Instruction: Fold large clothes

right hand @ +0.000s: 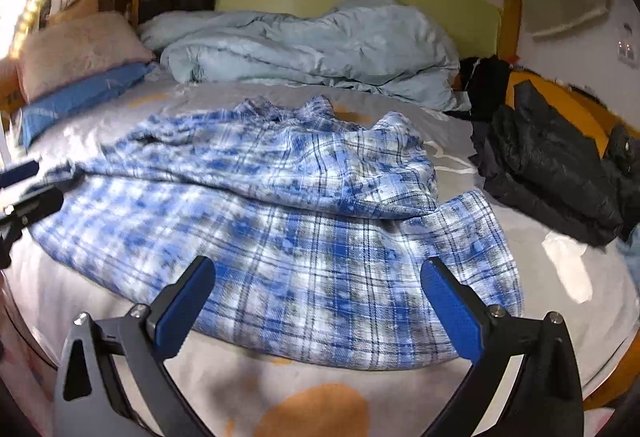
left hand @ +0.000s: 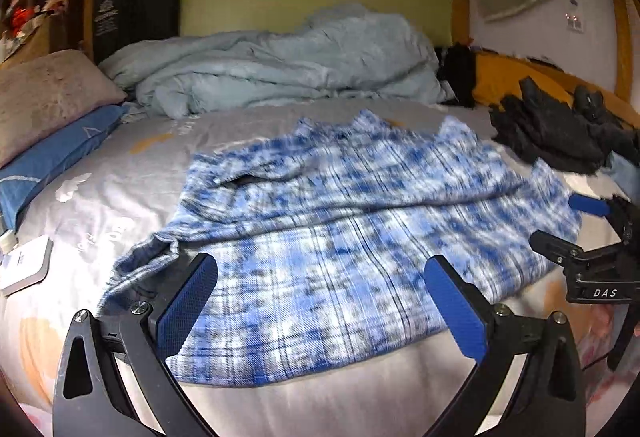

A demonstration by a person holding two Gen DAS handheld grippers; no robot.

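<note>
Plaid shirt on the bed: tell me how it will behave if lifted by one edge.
The plaid shirt probably hangs limp and drapes; it already lies in soft folds and wrinkles. It looks like light woven cloth, so likely easy to lift. Spread wide over the bed sheet, its far side would likely drag and bunch.

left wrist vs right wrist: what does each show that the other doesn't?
Left wrist only: a white box at the bed's left edge, and the right tongs seen from the side, open beside the shirt. Right wrist only: an orange patch on the bed sheet near the camera, and the left tongs at the left edge, blurred. Both: the blue plaid shirt lying flat on the bed, a light blue duvet, dark clothes, and each view's own tongs open over the shirt's near hem.
</note>
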